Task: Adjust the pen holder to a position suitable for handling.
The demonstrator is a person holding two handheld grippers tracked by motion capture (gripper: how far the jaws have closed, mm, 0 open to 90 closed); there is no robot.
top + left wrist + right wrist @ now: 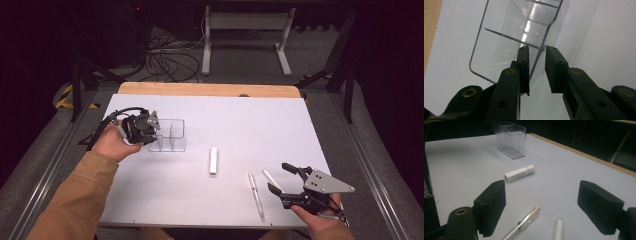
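A clear plastic organiser box (pixel 170 135) with inner dividers stands left of the table's middle. My left gripper (pixel 152 125) is at its left end. In the left gripper view the box (pixel 499 45) has one thin wall between my jaws (pixel 537 53); the left pad lies close along the wall, and a gap shows on the right pad's side. My right gripper (pixel 280 177) hovers open near the front right, with nothing between its jaws (pixel 542 192). Just beyond it lie a clear pen (pixel 522 223) and a white pen (pixel 558 228).
A white tube (pixel 214 160) lies on the white table (pixel 250 115) between the box and the pens, also in the right gripper view as the tube (pixel 519 173) in front of the box (pixel 511 141). Cables and a desk frame stand on the floor beyond the table.
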